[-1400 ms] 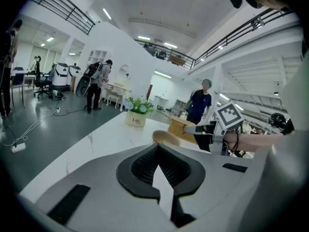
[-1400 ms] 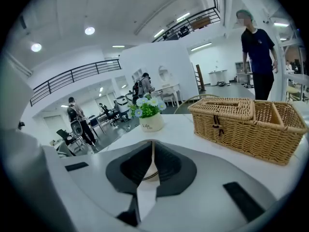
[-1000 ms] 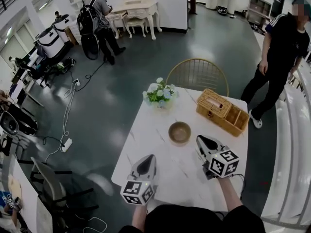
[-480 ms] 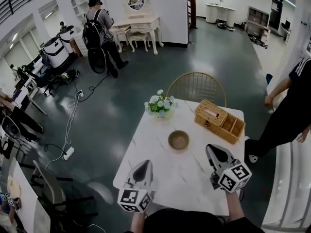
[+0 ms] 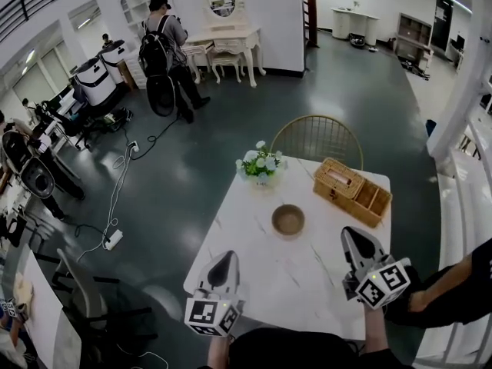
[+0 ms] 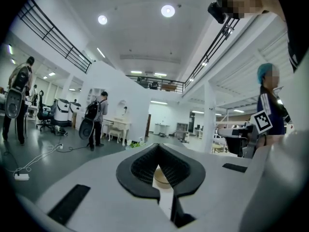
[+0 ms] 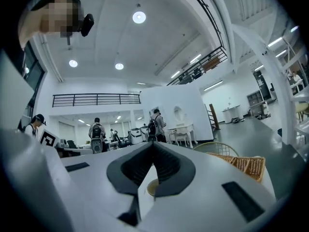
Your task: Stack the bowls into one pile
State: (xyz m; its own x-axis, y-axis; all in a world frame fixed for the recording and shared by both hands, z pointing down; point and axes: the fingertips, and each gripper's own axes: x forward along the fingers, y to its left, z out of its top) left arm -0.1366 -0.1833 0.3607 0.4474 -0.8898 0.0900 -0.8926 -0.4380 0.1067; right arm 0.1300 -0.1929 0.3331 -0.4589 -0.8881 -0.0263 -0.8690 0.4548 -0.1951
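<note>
One brown bowl [image 5: 288, 220] stands upright near the middle of the white marble table [image 5: 254, 266]; whether it is a pile I cannot tell. My left gripper [image 5: 226, 259] hovers at the near left, shut and empty, pointing level toward the bowl. At the near right my right gripper [image 5: 352, 235] is shut on nothing too. Both stand well short of the bowl. A sliver of the bowl [image 6: 161, 178] shows beyond the tips in the left gripper view, and the bowl [image 7: 151, 187] peeks out likewise in the right gripper view.
A wicker basket [image 5: 352, 191] sits at the table's far right and a small flower pot [image 5: 260, 165] at its far left edge. A gold wire chair [image 5: 317, 139] stands behind the table. A person's leg [image 5: 446, 290] is close on the right; another person [image 5: 171, 52] stands far back.
Both grippers rose and drew back toward me, away from the bowl. The person on the right walked nearer, now only a leg at the right edge. The view shifted slightly.
</note>
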